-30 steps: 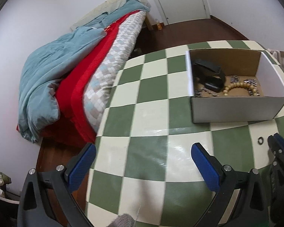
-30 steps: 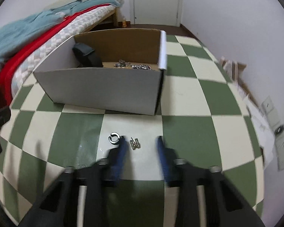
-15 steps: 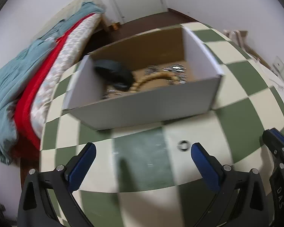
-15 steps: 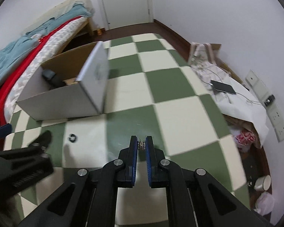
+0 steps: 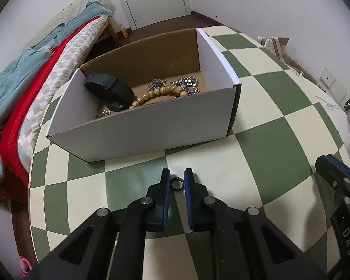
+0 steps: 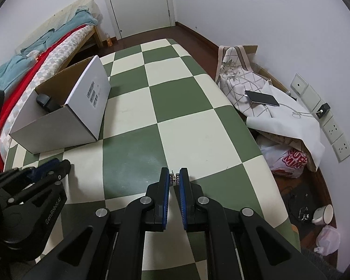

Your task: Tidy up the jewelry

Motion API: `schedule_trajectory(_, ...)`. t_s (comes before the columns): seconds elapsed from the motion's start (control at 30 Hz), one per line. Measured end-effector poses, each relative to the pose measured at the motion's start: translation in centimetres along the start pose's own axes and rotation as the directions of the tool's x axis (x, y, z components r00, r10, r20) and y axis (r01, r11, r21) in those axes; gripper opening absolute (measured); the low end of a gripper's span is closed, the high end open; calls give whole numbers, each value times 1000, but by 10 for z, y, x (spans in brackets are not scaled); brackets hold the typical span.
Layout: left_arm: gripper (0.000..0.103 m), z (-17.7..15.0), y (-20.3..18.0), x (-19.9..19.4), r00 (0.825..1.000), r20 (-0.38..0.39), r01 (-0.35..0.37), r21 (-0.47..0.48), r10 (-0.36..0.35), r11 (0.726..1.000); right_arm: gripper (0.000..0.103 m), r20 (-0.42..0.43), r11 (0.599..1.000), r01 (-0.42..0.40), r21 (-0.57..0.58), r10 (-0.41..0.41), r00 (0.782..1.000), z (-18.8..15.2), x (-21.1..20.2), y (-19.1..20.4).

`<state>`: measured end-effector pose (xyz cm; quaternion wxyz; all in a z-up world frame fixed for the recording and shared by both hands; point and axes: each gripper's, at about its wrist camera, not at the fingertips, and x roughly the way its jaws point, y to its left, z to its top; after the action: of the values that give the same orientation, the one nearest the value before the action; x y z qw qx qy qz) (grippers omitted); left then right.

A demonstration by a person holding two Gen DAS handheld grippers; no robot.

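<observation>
While left jaws just closed, a dark ring (image 5: 176, 183) sits between them.

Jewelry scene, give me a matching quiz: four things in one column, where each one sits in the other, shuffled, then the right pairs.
1. small dark ring
2. wooden bead bracelet
3. smartphone
4. small silver earring

A. in the cardboard box
B. in the left gripper
C. in the right gripper
D. on the white cloth beside the table

Pairs: 1-B, 2-A, 3-D, 4-C
</observation>
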<state>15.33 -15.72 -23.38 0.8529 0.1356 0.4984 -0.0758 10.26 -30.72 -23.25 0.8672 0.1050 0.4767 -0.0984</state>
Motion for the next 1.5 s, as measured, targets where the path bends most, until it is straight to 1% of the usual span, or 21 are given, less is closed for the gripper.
schedule_trajectory(0.07,9,1,5,-4,1000,8,8,-10,-8,1000,9,7,1000,-3,3,3,1000,0,-4,1)
schedule_trajectory(0.13,2,1,8,-11,1000,18,16,-18,-16,1000,9,16,1000,-10,7,10,1000,2,-8,2)
schedule_trajectory(0.37,2,5,35,-46,996,78,44,-56,-39,997,9,73,999,-53,5,52,996,16,-36,15)
schedule_trajectory(0.5,2,7,76,-61,994,88,73,-137,-61,988,9,112,996,-88,-10,89,990,29,-54,29)
schedule_trajectory(0.6,3,3,106,-61,991,78,126,-213,-112,969,9,136,993,-115,-7,115,984,37,-68,34)
schedule_trajectory(0.63,5,1,109,-57,989,66,141,-223,-130,965,9,140,993,-120,-8,119,983,39,-71,35)
schedule_trajectory(0.67,9,-2,111,-50,985,48,175,-234,-168,956,9,142,992,-125,-7,124,982,40,-73,36)
schedule_trajectory(0.7,12,-4,111,-45,981,31,194,-243,-192,950,9,143,992,-129,-5,128,981,41,-75,36)
schedule_trajectory(0.77,33,-9,106,-33,975,2,216,-246,-222,945,9,143,992,-130,-3,129,981,40,-74,37)
schedule_trajectory(0.83,45,-12,95,-23,977,-12,204,-214,-211,955,9,131,991,-131,4,129,983,37,-70,37)
schedule_trajectory(0.97,45,-11,71,-7,984,-46,165,-139,-173,976,9,101,991,-129,17,127,987,28,-59,33)
schedule_trajectory(1.03,45,-10,60,0,988,-55,135,-100,-141,986,9,93,992,-124,18,122,988,24,-56,31)
schedule_trajectory(1.13,45,-10,49,9,991,-72,112,-65,-117,992,9,82,992,-123,30,120,989,21,-52,25)
schedule_trajectory(1.23,45,-10,43,9,993,-57,100,-46,-102,994,9,82,992,-119,40,115,990,21,-51,20)
schedule_trajectory(1.27,41,-9,43,9,993,-58,99,-43,-101,994,9,84,992,-118,41,114,990,22,-51,18)
schedule_trajectory(1.3,34,-9,42,8,993,-54,100,-40,-102,994,9,84,992,-118,43,114,990,23,-51,17)
schedule_trajectory(1.33,10,-9,41,7,993,-51,108,-38,-109,993,9,87,992,-117,44,113,990,23,-51,16)
schedule_trajectory(1.4,10,-7,40,6,993,-52,107,-38,-109,993,9,91,992,-114,45,110,990,26,-52,15)
schedule_trajectory(1.5,10,-5,44,-2,993,-29,111,-48,-113,993,9,102,992,-116,48,111,989,29,-55,14)
